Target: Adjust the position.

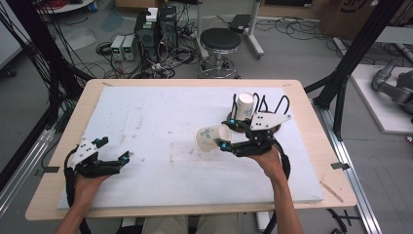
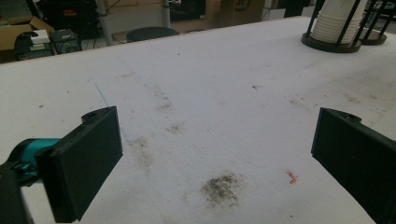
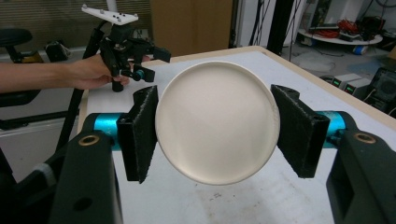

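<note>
Right gripper [image 1: 225, 139] is clamped on a paper cup [image 1: 210, 138], held on its side just left of the cup rack [image 1: 253, 127], off the white mat [image 1: 160, 117]. In the right gripper view the cup's base fills the gap between both pads. Left gripper [image 1: 113, 150] sits wide open and empty, well left of the rack. Looks like mid-carry, cup pulled off the stack [image 1: 243, 106]. Next: turn it upright, set it down on the mat, release.

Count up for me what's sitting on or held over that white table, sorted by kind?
Black two-jaw claws in the person's hands: 2, the left claw and the right claw.
Loose white paper cup with a green print, held on its side: 1.
Black wire cup racks: 2, one holding a stack of white paper cups, another behind it.
Total: 5, the stack left out.
</note>
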